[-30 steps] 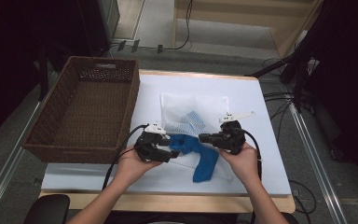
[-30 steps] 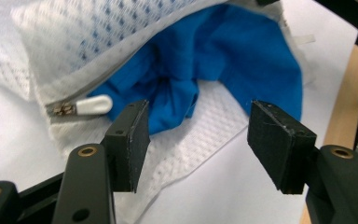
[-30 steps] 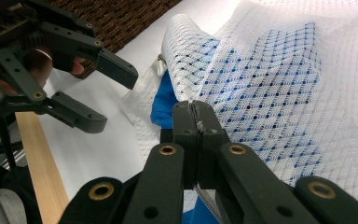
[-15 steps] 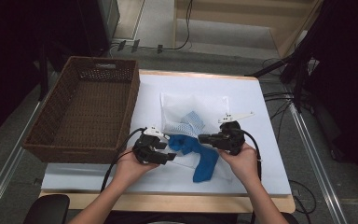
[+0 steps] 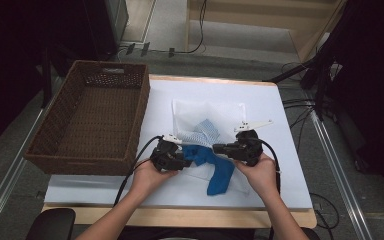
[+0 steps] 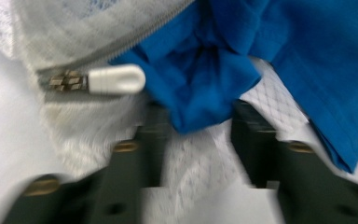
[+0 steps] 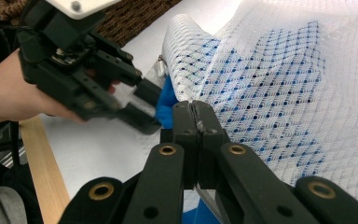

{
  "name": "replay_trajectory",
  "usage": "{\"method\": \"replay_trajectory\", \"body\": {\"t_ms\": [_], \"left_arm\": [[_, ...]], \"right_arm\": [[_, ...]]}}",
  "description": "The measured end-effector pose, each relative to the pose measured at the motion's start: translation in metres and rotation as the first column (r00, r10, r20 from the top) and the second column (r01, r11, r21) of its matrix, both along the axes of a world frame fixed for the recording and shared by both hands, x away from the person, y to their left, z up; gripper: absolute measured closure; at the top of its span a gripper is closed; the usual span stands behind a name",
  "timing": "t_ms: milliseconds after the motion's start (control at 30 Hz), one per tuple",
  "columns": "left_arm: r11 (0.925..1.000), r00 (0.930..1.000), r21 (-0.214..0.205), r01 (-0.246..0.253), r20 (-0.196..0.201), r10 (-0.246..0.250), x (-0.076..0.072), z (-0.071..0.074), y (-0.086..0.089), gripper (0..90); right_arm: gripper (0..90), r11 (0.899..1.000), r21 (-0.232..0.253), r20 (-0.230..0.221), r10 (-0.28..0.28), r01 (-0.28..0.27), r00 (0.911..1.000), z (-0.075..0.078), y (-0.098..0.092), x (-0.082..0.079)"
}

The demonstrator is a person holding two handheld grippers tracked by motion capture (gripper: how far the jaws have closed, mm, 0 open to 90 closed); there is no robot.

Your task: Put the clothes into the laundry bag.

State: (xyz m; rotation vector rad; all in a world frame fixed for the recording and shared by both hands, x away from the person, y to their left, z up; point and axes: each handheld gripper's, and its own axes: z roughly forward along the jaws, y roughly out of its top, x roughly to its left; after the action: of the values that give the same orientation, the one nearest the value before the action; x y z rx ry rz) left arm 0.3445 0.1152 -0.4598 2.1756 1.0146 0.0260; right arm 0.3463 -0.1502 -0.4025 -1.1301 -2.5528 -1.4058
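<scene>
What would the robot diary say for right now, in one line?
left gripper: jaws just closing around blue cloth | right gripper: shut on mesh bag edge | basket: beside

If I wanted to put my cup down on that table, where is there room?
The white table cover is bare along its far edge beyond the mesh bag and down its right side. The wicker basket takes the left, and it is crowded mid-front, around the blue cloth and both grippers.
</scene>
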Motion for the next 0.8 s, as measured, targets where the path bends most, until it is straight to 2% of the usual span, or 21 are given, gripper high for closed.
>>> {"method": "replay_trajectory", "body": {"t_ms": [67,100,167,333,500,667,800], "left_arm": [[0.9999,0.9996,-0.016,-0.005,-0.029,0.004,0.004,-0.002,-0.001,79.4],[0.9994,0.999,-0.034,-0.006,-0.044,0.005,0.005,-0.002,-0.002,82.2],[0.9992,0.999,-0.039,0.001,-0.045,-0.003,0.005,-0.003,-0.005,84.5],[0.9984,0.9994,-0.046,0.033,0.01,-0.033,0.004,0.006,-0.019,85.6],[0.997,0.9957,-0.014,0.076,0.054,-0.075,0.01,0.009,-0.035,85.4],[0.996,0.9919,-0.018,0.088,0.094,-0.086,0.013,0.014,-0.05,85.4],[0.9955,0.9866,-0.035,0.088,0.141,-0.083,0.017,0.022,-0.06,85.5]], "right_arm": [[90.0,1.0,0.0,0.001,0.001,-0.001,1.0,0.0,0.0,0.0],[90.0,1.0,0.001,0.001,0.003,-0.003,1.0,0.0,0.0,0.0],[90.0,1.0,0.002,0.004,0.004,-0.004,1.0,0.0,-0.001,0.0],[90.0,1.0,0.003,0.001,0.002,-0.002,1.0,0.0,-0.001,-0.001],[90.0,1.0,0.004,0.002,0.005,-0.005,1.0,0.001,0.001,-0.001],[90.0,1.0,0.006,0.0,0.002,-0.002,1.0,0.001,0.0,-0.001],[90.0,1.0,0.01,0.004,-0.001,0.001,1.0,0.002,-0.002,-0.001]]}}
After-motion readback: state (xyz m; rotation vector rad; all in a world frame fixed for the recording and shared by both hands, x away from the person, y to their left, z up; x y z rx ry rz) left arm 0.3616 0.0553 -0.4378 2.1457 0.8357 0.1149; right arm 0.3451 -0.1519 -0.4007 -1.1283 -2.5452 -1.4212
